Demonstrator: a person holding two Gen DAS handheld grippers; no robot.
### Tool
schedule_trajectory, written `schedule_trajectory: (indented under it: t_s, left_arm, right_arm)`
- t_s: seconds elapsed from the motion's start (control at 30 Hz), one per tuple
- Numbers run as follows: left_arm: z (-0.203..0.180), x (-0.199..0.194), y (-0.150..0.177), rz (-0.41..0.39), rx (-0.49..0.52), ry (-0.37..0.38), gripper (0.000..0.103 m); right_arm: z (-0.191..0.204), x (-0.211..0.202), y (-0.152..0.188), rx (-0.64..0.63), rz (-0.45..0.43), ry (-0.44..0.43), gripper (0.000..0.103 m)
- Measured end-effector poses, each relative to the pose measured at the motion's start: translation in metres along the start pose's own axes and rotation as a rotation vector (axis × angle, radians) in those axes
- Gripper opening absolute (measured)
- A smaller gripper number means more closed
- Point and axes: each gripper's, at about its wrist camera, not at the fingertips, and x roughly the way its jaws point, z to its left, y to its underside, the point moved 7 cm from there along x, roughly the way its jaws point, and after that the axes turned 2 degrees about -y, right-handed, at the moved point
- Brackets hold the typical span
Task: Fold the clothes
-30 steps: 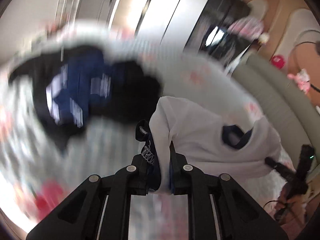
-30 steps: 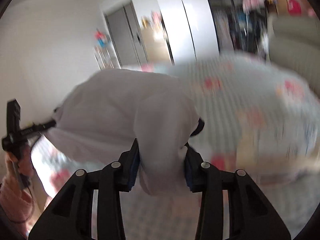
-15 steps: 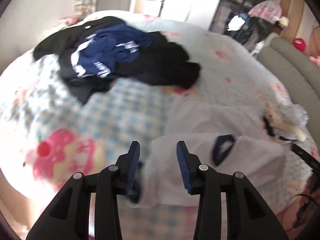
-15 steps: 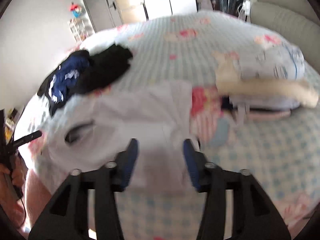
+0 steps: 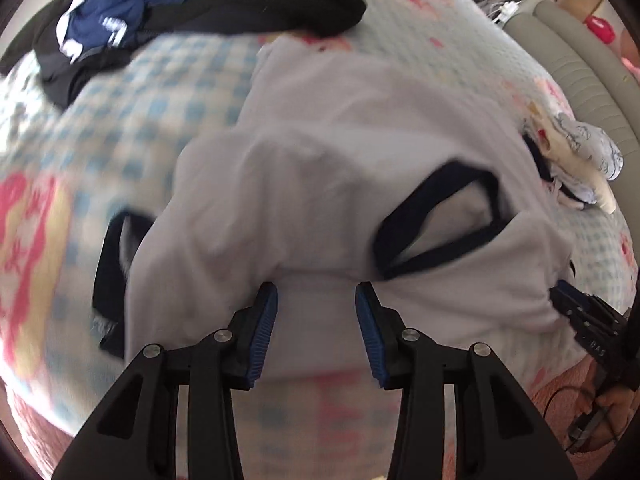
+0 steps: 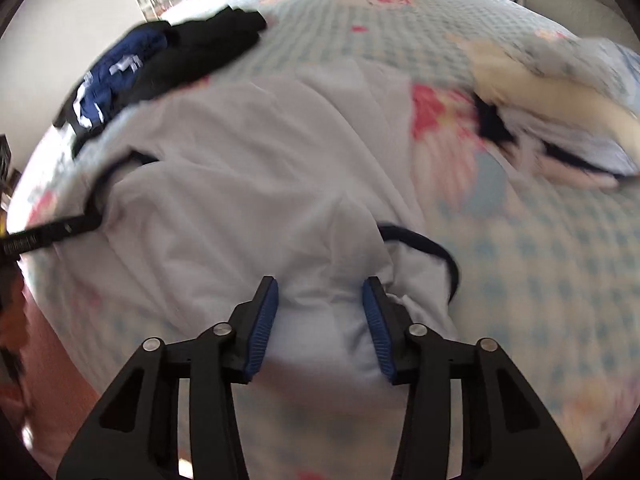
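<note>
Nearest to us, our left gripper (image 5: 316, 316) stands with its blue-padded jaws wide apart, and the near edge of the white shirt (image 5: 340, 152) lies between them, ungripped. Our right gripper (image 6: 320, 312) is just as wide, with a bunched fold of the same shirt (image 6: 248, 184) sitting in the gap; its pads do not press the cloth.

The shirt lies spread and rumpled on the bed (image 5: 168, 92), close to the near edge, over a blue-checked cover with pink flowers. In the left view we see its dark-trimmed neck opening (image 5: 436, 220) to the right of the jaws and a dark-trimmed sleeve end (image 5: 116, 264) to the left. In the right view another dark-trimmed sleeve end (image 6: 432, 252) curls just beyond the right finger.

At the right edge of the left view our other gripper's tip (image 5: 580, 316) touches the shirt's side. At the left edge of the right view the left gripper's tip (image 6: 52, 232) lies along the shirt.

Farther off, to the right, a stack of pale folded clothes (image 6: 560, 120) rests on the bed beside the shirt. Beyond, at the far left, we see a heap of black and navy clothes (image 5: 168, 12), apart from the shirt. A grey sofa (image 5: 576, 60) stands past the bed.
</note>
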Motion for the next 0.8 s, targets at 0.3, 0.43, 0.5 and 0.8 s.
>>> schedule_trajectory:
  t_s: [0.3, 0.43, 0.5, 0.8]
  left_arm:
    - [-0.063, -0.048, -0.006, -0.146, 0.114, 0.195, 0.043]
    - [-0.114, -0.041, -0.023, -0.108, 0.176, 0.318, 0.043]
    - [-0.137, -0.029, -0.032, -0.115, 0.233, 0.297, 0.043]
    - [-0.191, 0.018, -0.029, 0.026, 0.322, 0.307, 0.048]
  right_arm:
    - [-0.038, -0.054, -0.018, 0.237, -0.173, -0.138, 0.052]
    - [-0.067, -0.034, -0.025, 0.352, -0.124, 0.021, 0.052]
    - [-0.075, -0.029, -0.022, 0.379, -0.102, 0.064, 0.052]
    - [-0.109, -0.04, -0.003, 0.43, -0.128, 0.15, 0.057]
